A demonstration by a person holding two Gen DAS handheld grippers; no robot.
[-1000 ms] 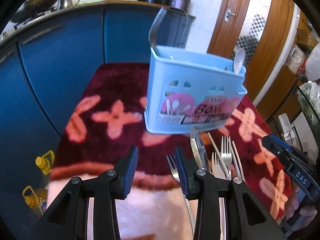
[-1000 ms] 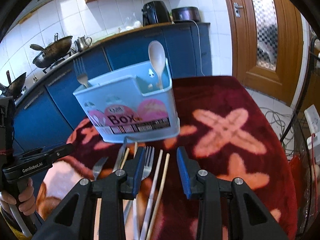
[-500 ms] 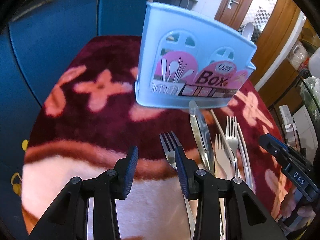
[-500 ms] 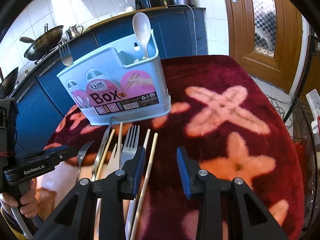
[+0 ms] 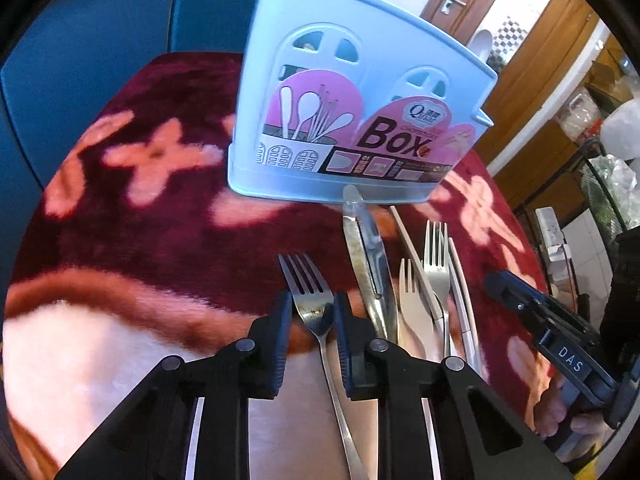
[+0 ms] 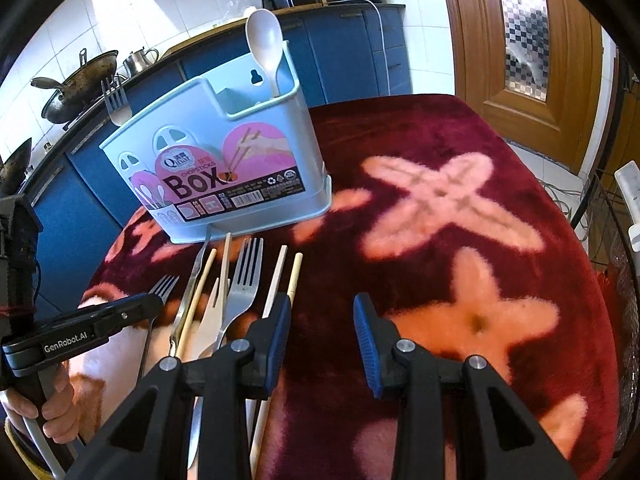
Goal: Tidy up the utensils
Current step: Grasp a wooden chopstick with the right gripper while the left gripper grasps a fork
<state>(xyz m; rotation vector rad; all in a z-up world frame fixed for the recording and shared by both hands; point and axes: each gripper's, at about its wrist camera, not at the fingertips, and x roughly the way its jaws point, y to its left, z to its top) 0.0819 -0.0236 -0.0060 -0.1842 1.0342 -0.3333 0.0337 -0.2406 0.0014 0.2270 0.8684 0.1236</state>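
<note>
Left gripper (image 5: 308,312) jaws closing around a stained steel fork (image 5: 310,298); right gripper (image 6: 322,320) released, holding nothing.

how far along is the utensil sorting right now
Barely started. Done: a white spoon and one fork already stand in the blue box. In hand: the left hand-held gripper is closing around a metal fork on the cloth, not yet lifted. Left: the knife, two more forks and the chopsticks still lie in front of the box. The right hand-held gripper is open, empty.
</note>
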